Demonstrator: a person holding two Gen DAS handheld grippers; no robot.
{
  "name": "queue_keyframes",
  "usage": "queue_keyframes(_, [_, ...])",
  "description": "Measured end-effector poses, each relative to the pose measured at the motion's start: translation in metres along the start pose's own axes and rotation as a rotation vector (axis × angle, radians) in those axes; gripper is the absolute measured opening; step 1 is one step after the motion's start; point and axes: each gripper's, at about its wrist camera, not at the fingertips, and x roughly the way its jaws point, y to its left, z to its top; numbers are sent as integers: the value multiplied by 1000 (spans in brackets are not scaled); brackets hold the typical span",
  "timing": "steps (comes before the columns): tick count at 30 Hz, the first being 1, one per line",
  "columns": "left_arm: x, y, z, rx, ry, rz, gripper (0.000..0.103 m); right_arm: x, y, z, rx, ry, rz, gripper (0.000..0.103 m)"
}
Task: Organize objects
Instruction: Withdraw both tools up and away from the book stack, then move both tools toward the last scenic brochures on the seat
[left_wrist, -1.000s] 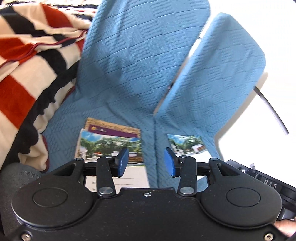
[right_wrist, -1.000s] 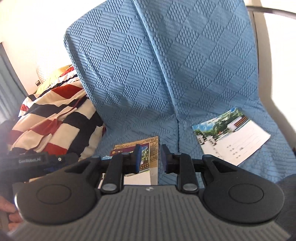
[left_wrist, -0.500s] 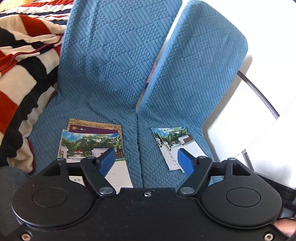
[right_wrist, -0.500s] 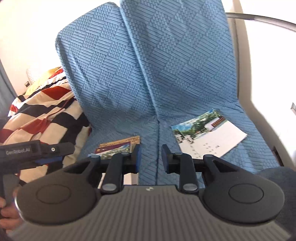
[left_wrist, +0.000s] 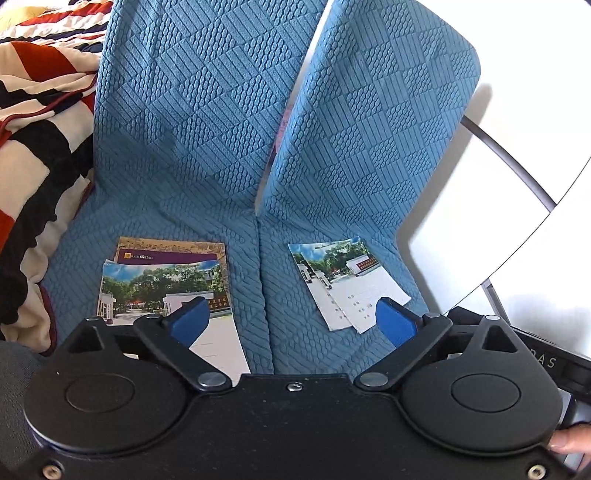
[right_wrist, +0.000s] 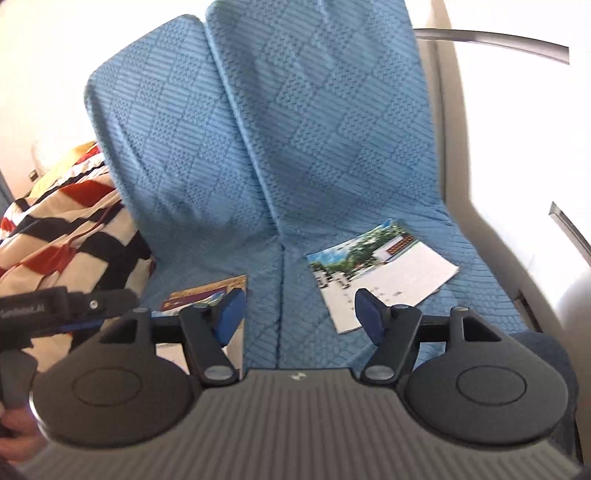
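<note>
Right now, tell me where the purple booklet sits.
In the left wrist view the purple booklet lies on the left blue seat cushion, sandwiched in a small stack: above a tan booklet, under a photo card, near the striped blanket.

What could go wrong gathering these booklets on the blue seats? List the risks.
1. The loose pair of booklets lies flat on the seat cover; fingers may pinch the fabric instead of paper.
2. The pair is fanned, so a grab may lift only one.
3. The stack on the other seat is already uneven; the left gripper, its jaws just opened, hovers close and could nudge it.
</note>
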Motion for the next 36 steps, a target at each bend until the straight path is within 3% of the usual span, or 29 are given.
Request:
queue_keyframes(1, [1,-1,0,-1,1,1,97,1,-3,0,-3,5,-4,70])
queue_keyframes(3, [2,-4,1,3,1,3,97,3,-6,1,-11,14,-16,86])
queue_keyframes(4, [3,-6,1,6,2,5,97,3,-8,0,-12,11,-19,87])
queue_keyframes(19, [26,-33,-2,33,38,-4,96,12,-42,-2,46,46,-38,87])
queue_keyframes(25, [37,-50,-5,80,34,32,96,14,-51,-5,16,33,-53,87])
queue_keyframes(36, [76,-73,-21,110,42,26,93,31,-84,-14,14,-7,-88,87])
